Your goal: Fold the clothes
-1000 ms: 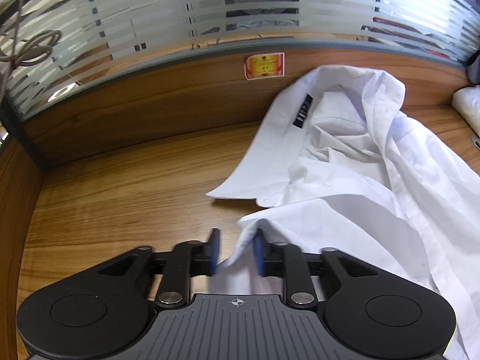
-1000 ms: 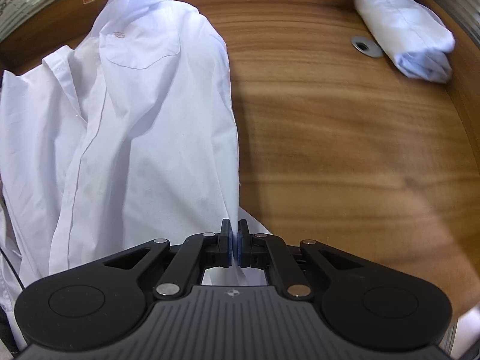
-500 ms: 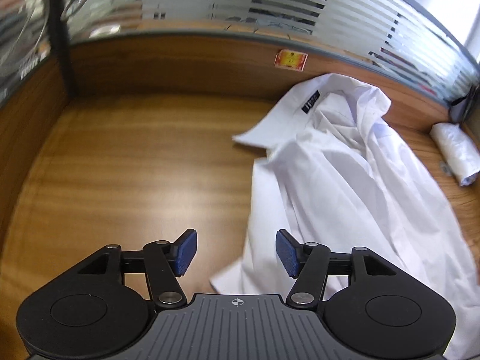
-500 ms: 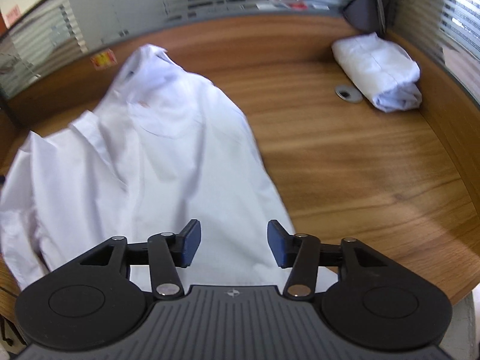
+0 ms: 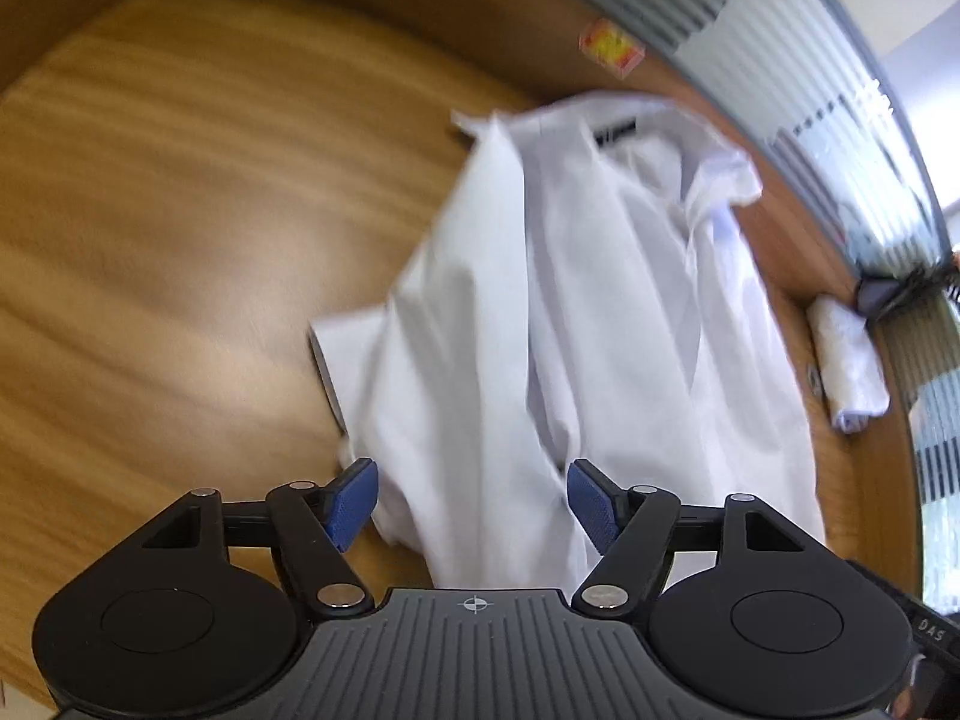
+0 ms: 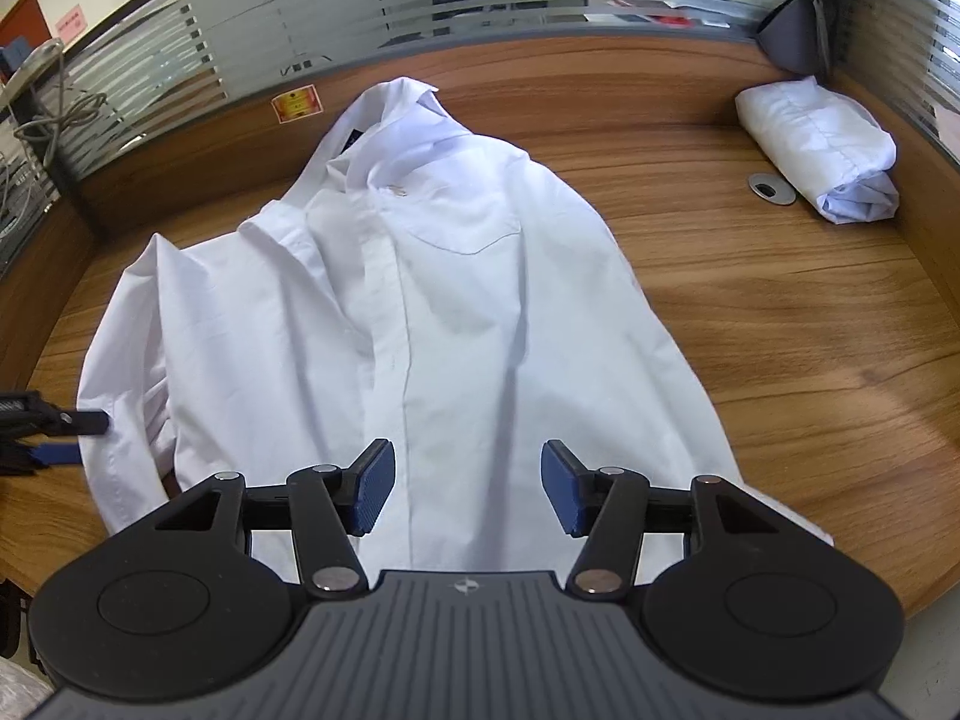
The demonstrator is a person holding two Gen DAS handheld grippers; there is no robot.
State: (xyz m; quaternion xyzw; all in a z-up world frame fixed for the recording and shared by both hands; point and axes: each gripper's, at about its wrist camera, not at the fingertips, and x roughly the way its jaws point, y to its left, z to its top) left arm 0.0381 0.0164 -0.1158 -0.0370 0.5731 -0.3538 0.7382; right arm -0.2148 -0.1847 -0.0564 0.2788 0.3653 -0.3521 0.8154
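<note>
A white button-up shirt (image 6: pixel 420 312) lies front side up on the wooden desk (image 6: pixel 780 330), collar at the far side, chest pocket toward the right, left side bunched. My right gripper (image 6: pixel 468 495) is open and empty above the shirt's lower hem. In the left wrist view, which is blurred, the shirt (image 5: pixel 576 324) stretches away to the right. My left gripper (image 5: pixel 473 501) is open and empty over the shirt's near edge. The left gripper's tip (image 6: pixel 54 426) shows at the left edge of the right wrist view, beside the sleeve.
A folded white garment (image 6: pixel 822 150) lies at the far right corner, also in the left wrist view (image 5: pixel 849 369). A round cable grommet (image 6: pixel 771 188) sits beside it. A wooden partition with frosted glass (image 6: pixel 480 6) rings the desk. A dark bag (image 6: pixel 798 36) hangs at the right corner.
Both grippers have opened and let go of the shirt's edge, then pulled back and up. The shirt now lies spread on the desk. The left view has swung toward the right.
</note>
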